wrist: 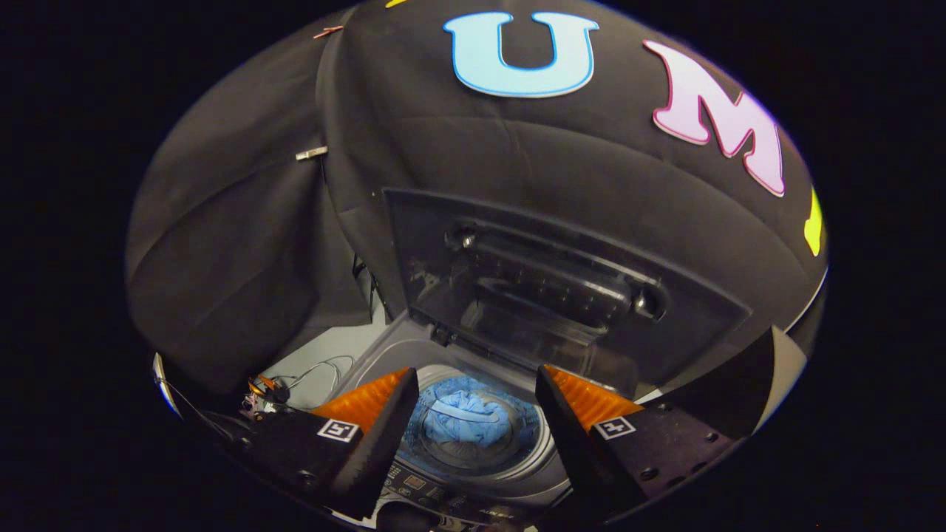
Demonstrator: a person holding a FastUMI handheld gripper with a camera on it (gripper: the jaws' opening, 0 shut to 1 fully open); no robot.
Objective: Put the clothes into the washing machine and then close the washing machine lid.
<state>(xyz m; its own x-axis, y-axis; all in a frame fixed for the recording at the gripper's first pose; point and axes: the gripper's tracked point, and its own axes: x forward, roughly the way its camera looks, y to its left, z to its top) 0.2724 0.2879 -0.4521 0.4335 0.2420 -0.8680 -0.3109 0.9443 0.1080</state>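
Below me stands a grey top-loading washing machine [399,355] with its drum open. A crumpled blue garment [465,417] lies inside the drum, seen down through the gap between my fingers. The machine's dark see-through lid [547,288] is raised upright beyond the drum, leaning back toward the black cloth wall. My gripper [477,384] hovers above the drum opening, open, with nothing between its fingers and no contact with the garment or the lid.
The machine's control panel [436,491] runs along its near edge under my fingers. Loose cables [310,373] and small parts lie on the grey floor left of the machine. Black cloth walls close in behind and on the left.
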